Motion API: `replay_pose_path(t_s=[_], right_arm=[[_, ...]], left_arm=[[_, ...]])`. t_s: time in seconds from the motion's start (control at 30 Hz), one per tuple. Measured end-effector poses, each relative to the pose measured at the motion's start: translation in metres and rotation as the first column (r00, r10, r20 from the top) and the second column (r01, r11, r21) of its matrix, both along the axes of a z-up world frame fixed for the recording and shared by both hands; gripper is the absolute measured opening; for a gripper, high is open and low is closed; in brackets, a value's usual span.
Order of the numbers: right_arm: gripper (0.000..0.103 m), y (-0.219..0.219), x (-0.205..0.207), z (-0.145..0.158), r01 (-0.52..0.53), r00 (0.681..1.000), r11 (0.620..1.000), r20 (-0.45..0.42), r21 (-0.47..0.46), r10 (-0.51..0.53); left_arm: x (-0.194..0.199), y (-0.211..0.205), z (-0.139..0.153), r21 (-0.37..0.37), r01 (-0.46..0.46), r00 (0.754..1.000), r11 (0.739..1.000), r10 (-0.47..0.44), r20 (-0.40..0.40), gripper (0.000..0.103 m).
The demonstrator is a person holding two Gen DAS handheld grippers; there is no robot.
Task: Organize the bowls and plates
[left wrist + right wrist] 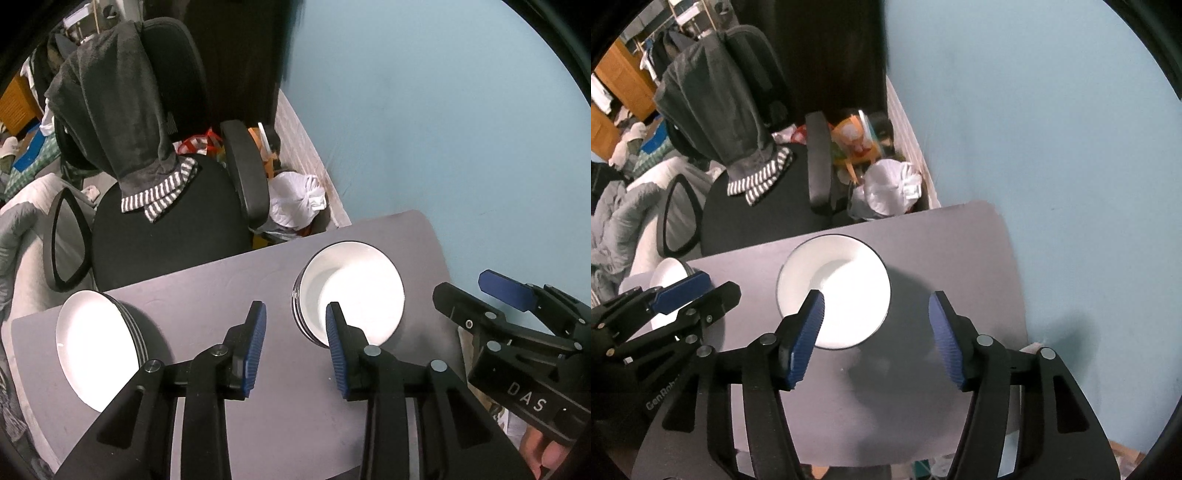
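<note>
A stack of white bowls with dark rims (pixel 351 288) stands on the grey table (pixel 221 288) toward its far right; it also shows in the right wrist view (pixel 842 291). A stack of white plates (pixel 96 343) stands at the table's left edge, partly hidden in the right wrist view (pixel 670 271). My left gripper (pixel 295 332) is open and empty, above the table between the two stacks, its right finger over the bowls' near rim. My right gripper (pixel 877 321) is open and empty, above the bowls' right side; it also shows in the left wrist view (pixel 480 291).
A black office chair (pixel 166 206) draped with a grey towel stands beyond the table's far edge. A white bag and clutter (pixel 295 203) lie on the floor by the blue wall (pixel 443 129). Grey bedding (pixel 620 221) lies at left.
</note>
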State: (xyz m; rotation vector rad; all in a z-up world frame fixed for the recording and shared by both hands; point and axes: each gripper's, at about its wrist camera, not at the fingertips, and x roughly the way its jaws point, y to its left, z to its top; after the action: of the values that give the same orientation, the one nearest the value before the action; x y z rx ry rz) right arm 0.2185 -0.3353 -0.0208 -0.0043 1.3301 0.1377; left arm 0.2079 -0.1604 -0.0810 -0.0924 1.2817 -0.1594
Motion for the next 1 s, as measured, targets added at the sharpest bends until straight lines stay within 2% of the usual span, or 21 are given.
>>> replay_pose_path(t_s=[0.3, 0.57, 0.67, 0.77, 1.0], right_arm=[[0.062, 0.003, -0.015, 0.023, 0.008, 0.998, 1.0, 0.059, 0.008, -0.009], [0.064, 0.01, -0.026, 0.034, 0.005, 0.996, 0.999, 0.093, 0.033, -0.008], [0.064, 0.012, -0.029, 0.036, 0.007, 0.995, 0.999, 0.096, 0.041, -0.011], [0.069, 0.014, -0.033, 0.038, 0.008, 0.994, 0.999, 0.105, 0.044, -0.012], [0.069, 0.019, -0.033, 0.032, -0.017, 0.996, 0.999, 0.087, 0.047, 0.012]], left_arm=[[-0.02, 0.005, 0.021, 0.0, 0.014, 0.998, 1.0, -0.014, 0.06, 0.039], [-0.036, 0.012, 0.033, 0.038, 0.031, 0.996, 0.999, -0.034, 0.084, 0.04], [-0.038, 0.02, 0.037, 0.033, 0.019, 0.997, 0.999, -0.022, 0.08, 0.041], [-0.04, 0.03, 0.039, 0.026, -0.005, 0.997, 1.0, 0.003, 0.08, 0.044], [-0.04, 0.044, 0.037, 0.03, -0.047, 0.997, 0.998, 0.045, 0.07, 0.044]])
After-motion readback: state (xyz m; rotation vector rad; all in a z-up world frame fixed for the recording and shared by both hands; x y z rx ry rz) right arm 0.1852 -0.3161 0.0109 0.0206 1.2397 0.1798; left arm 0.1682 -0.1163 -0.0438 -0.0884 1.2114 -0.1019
